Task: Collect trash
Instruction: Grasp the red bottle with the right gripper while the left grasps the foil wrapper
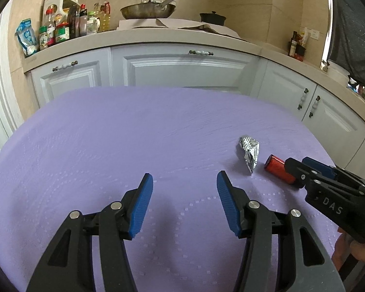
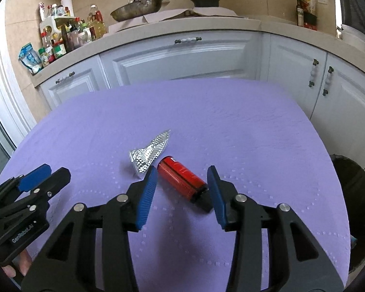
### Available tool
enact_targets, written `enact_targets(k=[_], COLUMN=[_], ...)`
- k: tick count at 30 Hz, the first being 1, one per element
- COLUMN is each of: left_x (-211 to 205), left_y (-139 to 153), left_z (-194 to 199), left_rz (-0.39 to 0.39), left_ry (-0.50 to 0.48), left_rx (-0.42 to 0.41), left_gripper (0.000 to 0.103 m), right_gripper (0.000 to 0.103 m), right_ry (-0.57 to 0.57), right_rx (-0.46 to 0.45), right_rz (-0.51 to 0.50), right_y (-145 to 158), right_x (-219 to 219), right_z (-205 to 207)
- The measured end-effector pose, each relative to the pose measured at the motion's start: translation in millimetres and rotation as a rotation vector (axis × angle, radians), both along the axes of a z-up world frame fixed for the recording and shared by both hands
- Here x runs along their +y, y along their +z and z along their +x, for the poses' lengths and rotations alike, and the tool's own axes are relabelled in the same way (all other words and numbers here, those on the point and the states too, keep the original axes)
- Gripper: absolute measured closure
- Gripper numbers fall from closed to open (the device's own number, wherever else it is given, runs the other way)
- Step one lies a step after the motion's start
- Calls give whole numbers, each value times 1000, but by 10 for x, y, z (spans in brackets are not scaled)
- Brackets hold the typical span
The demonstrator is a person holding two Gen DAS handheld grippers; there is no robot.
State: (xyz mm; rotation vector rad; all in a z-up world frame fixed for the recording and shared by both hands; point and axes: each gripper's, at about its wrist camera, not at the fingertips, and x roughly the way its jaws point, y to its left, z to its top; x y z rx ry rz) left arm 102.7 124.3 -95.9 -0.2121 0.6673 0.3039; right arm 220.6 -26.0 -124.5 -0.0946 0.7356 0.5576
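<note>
Right wrist view: my right gripper (image 2: 182, 182) gapes wide around the red can (image 2: 181, 178); left gripper (image 1: 185, 182) spread wide over bare tabletop (image 1: 109, 133).

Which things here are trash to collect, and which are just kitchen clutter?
Job:
red can
foil wrapper
bin
right gripper, open around the can

Clutter:
pan
black pot
condiment bottles

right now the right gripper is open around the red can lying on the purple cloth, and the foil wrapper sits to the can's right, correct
Not quite. The right gripper is open around the red can lying on the purple cloth, but the foil wrapper sits to the can's left, as the right wrist view shows.
</note>
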Motion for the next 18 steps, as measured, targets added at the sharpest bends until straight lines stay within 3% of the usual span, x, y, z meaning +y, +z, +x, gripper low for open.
enact_targets(k=[8,13,18], left_x=[-10,-27,-70], left_y=[-10,-18,-15], left_z=[-1,11,41], left_rz=[0,1,2], left_ry=[-9,-16,-28], left_rx=[3,4,6], left_gripper=[46,46,46], right_gripper=[61,75,78], right_ry=[7,22,29], right_rx=[49,74,75], right_rz=[-34,-48,-36], right_y=[-84,-131,-124], right_x=[68,90,67], right_z=[73,65,48])
